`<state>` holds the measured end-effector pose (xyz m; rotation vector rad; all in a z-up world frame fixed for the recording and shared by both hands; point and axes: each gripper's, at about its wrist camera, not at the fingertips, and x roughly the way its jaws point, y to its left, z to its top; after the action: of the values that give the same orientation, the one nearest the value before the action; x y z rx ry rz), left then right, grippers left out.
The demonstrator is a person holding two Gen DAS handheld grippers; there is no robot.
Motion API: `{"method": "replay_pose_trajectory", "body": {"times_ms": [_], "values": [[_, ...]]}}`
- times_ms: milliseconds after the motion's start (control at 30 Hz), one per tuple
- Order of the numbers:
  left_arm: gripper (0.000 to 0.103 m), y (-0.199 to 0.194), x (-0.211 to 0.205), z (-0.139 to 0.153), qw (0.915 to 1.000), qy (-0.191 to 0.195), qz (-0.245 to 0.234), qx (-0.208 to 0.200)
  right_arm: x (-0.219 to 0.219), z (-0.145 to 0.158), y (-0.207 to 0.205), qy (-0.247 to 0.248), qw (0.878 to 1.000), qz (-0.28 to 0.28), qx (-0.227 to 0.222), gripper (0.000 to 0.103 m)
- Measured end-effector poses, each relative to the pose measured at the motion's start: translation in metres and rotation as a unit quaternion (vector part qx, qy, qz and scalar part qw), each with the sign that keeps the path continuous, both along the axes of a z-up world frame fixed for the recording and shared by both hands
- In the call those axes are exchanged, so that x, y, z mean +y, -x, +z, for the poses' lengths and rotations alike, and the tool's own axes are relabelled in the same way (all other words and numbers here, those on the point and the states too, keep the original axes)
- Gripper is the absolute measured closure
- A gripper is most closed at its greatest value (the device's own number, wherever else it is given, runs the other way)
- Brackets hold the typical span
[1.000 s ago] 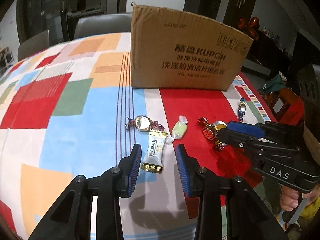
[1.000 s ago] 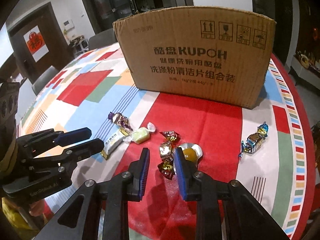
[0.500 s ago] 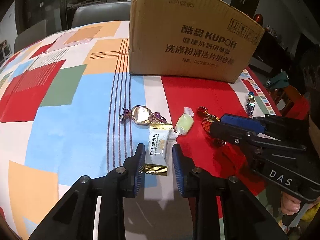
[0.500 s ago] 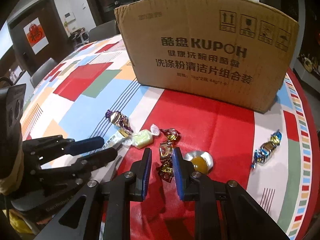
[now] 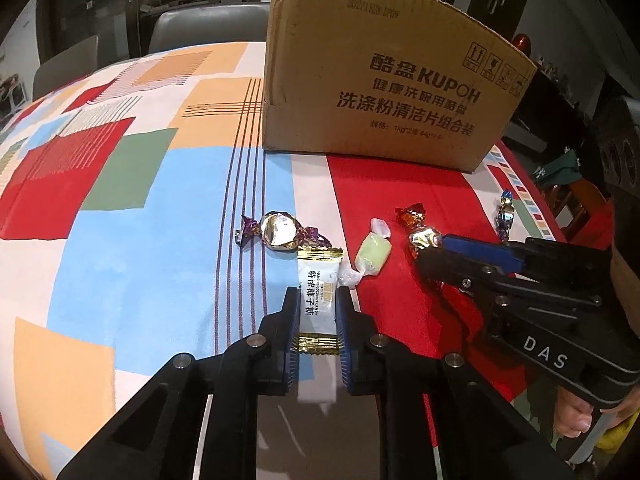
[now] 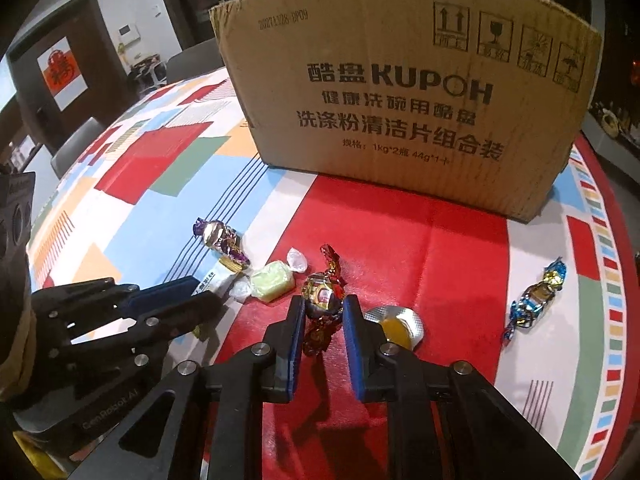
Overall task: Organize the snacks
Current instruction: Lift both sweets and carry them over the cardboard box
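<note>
My left gripper (image 5: 318,300) has its jaws closed around a white coconut candy packet with gold ends (image 5: 318,284) that lies on the tablecloth. My right gripper (image 6: 323,308) has its jaws around a red-and-gold foil candy (image 6: 322,294), touching its sides. A pale green wrapped candy (image 5: 374,254) lies between the two; it also shows in the right wrist view (image 6: 272,280). A purple-and-gold candy (image 5: 280,230) lies just beyond the white packet. An open cardboard box (image 6: 408,96) stands behind the candies.
A blue-and-gold candy (image 6: 536,296) lies to the right near the table edge. A small foil cup with yellow filling (image 6: 396,324) sits beside my right fingers. The colourful tablecloth (image 5: 120,240) covers a round table; grey chairs (image 5: 200,28) stand behind it.
Both grippers moved forward and down onto the candies. The left jaws narrowed around the white packet; the right jaws came around the red foil candy.
</note>
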<state>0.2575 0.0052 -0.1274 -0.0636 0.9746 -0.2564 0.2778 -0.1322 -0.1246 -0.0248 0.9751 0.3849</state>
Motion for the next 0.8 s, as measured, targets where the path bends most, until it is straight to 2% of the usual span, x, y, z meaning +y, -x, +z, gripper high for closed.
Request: {"method": "replay_pose_trajectory", "body": {"times_ms": [433,800], "values": [[0.085,0.024,-0.006,0.046,0.9984,0.013,-0.002,-0.055,-0.015,0.039,0.025,-0.031,0.999,-0.011,-0.042,0.083],[0.085,0.032,-0.013,0.097,0.9930,0.020,-0.008,-0.116,-0.028,0.091,0.044,-0.065,0.992,-0.024,-0.105,0.083]]}}
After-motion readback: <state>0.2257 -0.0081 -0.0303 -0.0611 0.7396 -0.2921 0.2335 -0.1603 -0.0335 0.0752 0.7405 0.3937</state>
